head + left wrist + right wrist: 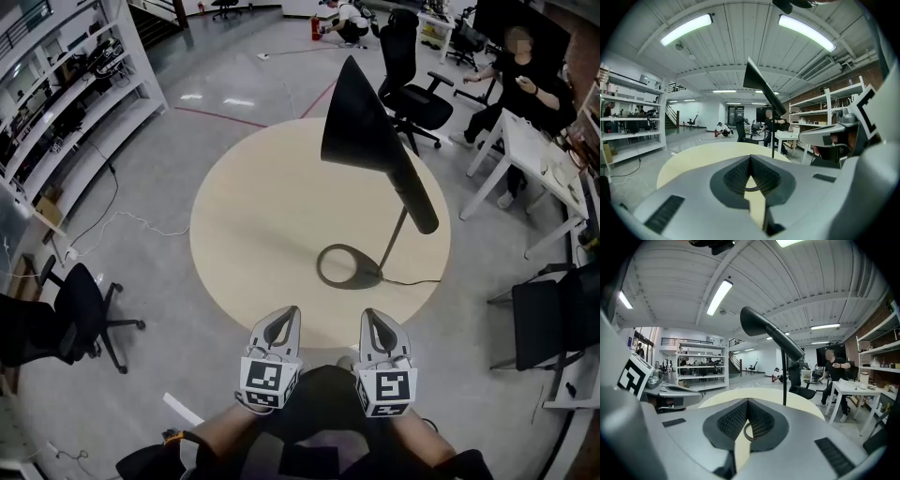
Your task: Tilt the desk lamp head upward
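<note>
Both pressed together at round pale table's (246, 223) near edge: my left gripper (286, 315), right gripper (373, 317); black cone-shaded lamp (367, 122) partly hides black chair (419, 94).

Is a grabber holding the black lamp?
No, the left gripper and right gripper are both shut and empty at the table edge, apart from the desk lamp.

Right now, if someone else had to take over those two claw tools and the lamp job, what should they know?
Left gripper: shut, empty, over the near edge of the table.
Right gripper: shut, empty, beside it.
The lamp stands on the table, its ring base just ahead of the right gripper; neither gripper touches it.
Its head slants; whether it was already tilted up I cannot tell.
Left: check the head, raise it if needed.
</note>
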Demonstrator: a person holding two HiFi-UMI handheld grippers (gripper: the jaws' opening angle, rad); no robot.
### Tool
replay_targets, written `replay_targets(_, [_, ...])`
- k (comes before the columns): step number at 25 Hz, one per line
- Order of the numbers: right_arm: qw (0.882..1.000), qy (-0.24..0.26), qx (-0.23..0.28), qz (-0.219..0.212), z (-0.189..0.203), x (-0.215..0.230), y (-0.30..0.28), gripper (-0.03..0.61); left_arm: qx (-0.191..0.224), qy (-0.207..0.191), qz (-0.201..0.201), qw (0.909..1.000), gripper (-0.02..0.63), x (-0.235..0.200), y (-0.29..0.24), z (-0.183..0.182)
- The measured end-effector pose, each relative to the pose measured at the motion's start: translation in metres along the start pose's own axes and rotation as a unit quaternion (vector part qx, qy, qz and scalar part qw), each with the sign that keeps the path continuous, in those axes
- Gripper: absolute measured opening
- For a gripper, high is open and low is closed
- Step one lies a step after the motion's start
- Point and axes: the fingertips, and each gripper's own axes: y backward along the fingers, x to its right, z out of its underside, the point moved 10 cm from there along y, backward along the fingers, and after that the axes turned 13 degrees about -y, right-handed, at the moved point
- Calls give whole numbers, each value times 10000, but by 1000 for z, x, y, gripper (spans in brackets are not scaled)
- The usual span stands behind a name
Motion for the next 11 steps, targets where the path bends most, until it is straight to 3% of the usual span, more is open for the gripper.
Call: replay_targets(11, [10000, -43, 17, 56, 1, -2, 0, 14, 3, -4, 21, 10000, 48, -3, 0, 1])
